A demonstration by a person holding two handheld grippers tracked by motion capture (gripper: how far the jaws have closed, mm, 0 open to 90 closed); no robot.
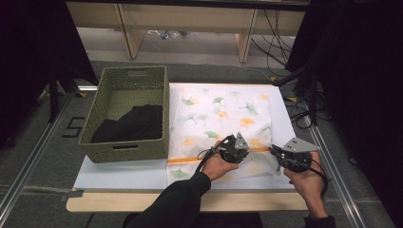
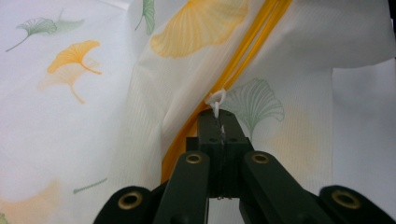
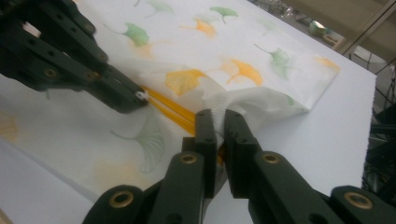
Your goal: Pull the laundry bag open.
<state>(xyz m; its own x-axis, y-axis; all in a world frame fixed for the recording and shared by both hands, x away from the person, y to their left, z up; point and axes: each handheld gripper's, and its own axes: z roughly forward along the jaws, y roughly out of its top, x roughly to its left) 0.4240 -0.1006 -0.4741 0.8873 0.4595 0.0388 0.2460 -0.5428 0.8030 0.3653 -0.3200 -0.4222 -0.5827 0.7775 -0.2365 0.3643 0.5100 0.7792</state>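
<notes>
My left gripper [image 2: 219,122] has its jaws clamped on the white zipper pull [image 2: 215,100] of the ginkgo-print storage bag [image 1: 214,118] lying mid-desk right of the basket [image 1: 164,102], right gripper [image 3: 218,122] pinching the bag's near-right corner fabric [image 3: 233,100], so I'd keep that corner taut and drag straight along the orange zipper [image 2: 247,46].

Both forearms come in from the bottom edge, L arm in a dark sleeve angled up toward centre. My left gripper [image 1: 236,148] sits low, jaws shut tight, tips fwd. My right gripper [image 1: 280,154] is just beside it, jaws nearly together, tips aimed at the L one. My right hand [image 1: 304,178] wraps its body from below.
</notes>
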